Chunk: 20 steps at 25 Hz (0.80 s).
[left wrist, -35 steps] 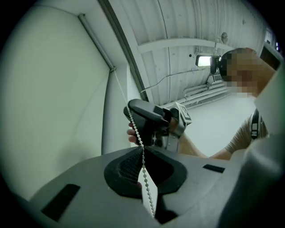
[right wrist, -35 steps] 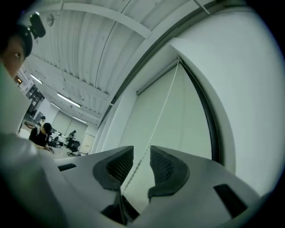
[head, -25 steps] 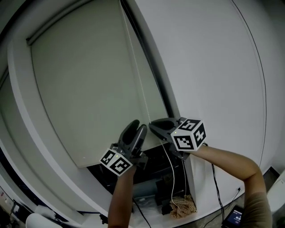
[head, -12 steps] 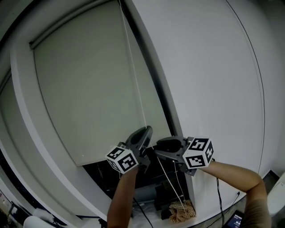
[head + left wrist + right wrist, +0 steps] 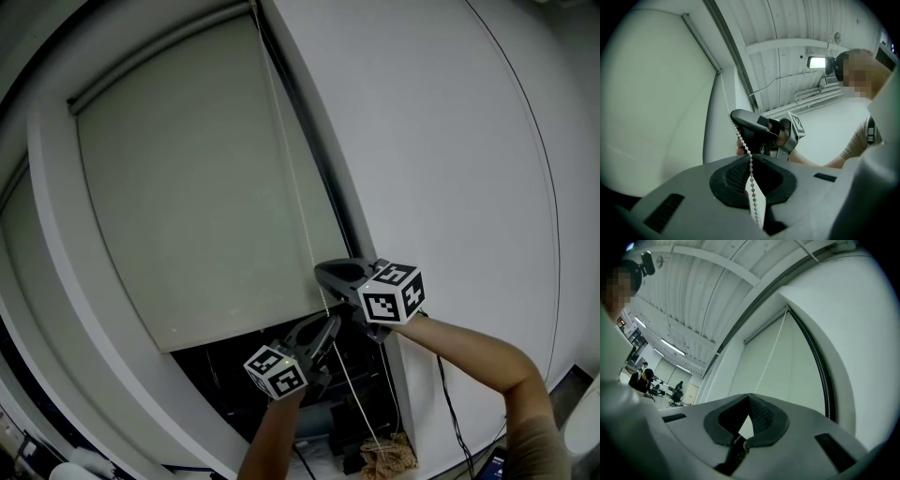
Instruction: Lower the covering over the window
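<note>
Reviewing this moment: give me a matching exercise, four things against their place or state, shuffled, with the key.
Things
1. left claw
2. right claw
3. roller blind
4. bead chain

Place or state
A. lowered most of the way, with a dark gap under it
B. shut on the chain, the higher of the two in the head view
C. hangs along the blind's right edge
D. shut on the chain, below the blind's bottom edge

Pairs: 1-D, 2-B, 3-A, 4-C. The right claw's jaws have just been closing, onto the chain.
</note>
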Each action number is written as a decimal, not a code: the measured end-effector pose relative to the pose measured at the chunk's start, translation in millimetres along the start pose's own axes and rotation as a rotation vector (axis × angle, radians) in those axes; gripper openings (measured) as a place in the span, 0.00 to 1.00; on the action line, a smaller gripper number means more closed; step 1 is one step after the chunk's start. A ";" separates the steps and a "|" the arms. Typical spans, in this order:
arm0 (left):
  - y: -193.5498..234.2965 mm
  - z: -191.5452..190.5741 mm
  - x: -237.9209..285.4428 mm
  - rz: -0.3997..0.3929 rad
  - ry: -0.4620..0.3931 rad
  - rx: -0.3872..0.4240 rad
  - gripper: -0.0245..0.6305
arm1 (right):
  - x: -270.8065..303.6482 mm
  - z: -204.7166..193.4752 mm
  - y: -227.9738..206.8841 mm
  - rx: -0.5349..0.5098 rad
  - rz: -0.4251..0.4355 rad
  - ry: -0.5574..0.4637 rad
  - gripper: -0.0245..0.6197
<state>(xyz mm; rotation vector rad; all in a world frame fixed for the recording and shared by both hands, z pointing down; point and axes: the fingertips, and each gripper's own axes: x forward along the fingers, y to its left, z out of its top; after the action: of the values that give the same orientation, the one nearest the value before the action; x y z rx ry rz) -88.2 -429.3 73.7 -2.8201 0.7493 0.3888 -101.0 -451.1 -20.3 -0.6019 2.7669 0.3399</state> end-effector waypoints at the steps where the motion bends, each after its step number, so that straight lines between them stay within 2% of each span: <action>1: -0.1 1.0 -2.6 -0.009 -0.007 -0.008 0.07 | -0.1 -8.5 4.6 -0.007 0.016 0.025 0.05; 4: 0.1 -4.6 -6.6 -0.035 0.009 -0.021 0.07 | -12.0 -29.6 11.7 0.003 0.021 0.053 0.04; 7: -1.0 -11.4 -3.5 -0.044 0.027 -0.013 0.07 | -22.2 -11.7 4.2 0.031 -0.003 -0.049 0.05; 8: -1.6 -10.2 -1.8 -0.043 0.025 -0.012 0.07 | -19.4 0.1 0.1 0.039 -0.006 -0.082 0.07; 10: -3.2 -5.1 2.9 -0.047 0.021 -0.004 0.07 | -7.6 22.6 -10.8 0.046 -0.025 -0.115 0.21; 11: -5.2 -1.8 5.9 -0.049 0.020 -0.002 0.07 | -2.1 32.1 -16.2 0.051 -0.034 -0.122 0.22; 12: -7.8 1.1 8.6 -0.051 0.020 -0.002 0.07 | 1.7 39.4 -20.2 0.062 -0.036 -0.122 0.22; 14: -12.4 4.1 11.1 -0.052 0.024 0.004 0.07 | 5.6 45.0 -23.1 0.113 -0.024 -0.101 0.08; 16: -13.7 4.6 11.3 -0.057 0.039 0.019 0.07 | 8.4 43.7 -23.5 0.157 -0.016 -0.069 0.06; 20: -11.8 6.4 10.5 -0.116 0.079 0.035 0.07 | 9.2 37.8 -20.6 0.170 -0.005 -0.024 0.05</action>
<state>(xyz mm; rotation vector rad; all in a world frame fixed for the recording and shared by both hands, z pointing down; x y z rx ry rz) -74.6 -422.4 65.9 -2.8435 0.5968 0.2452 -91.4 -461.9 -61.9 -0.5579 2.7352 0.1088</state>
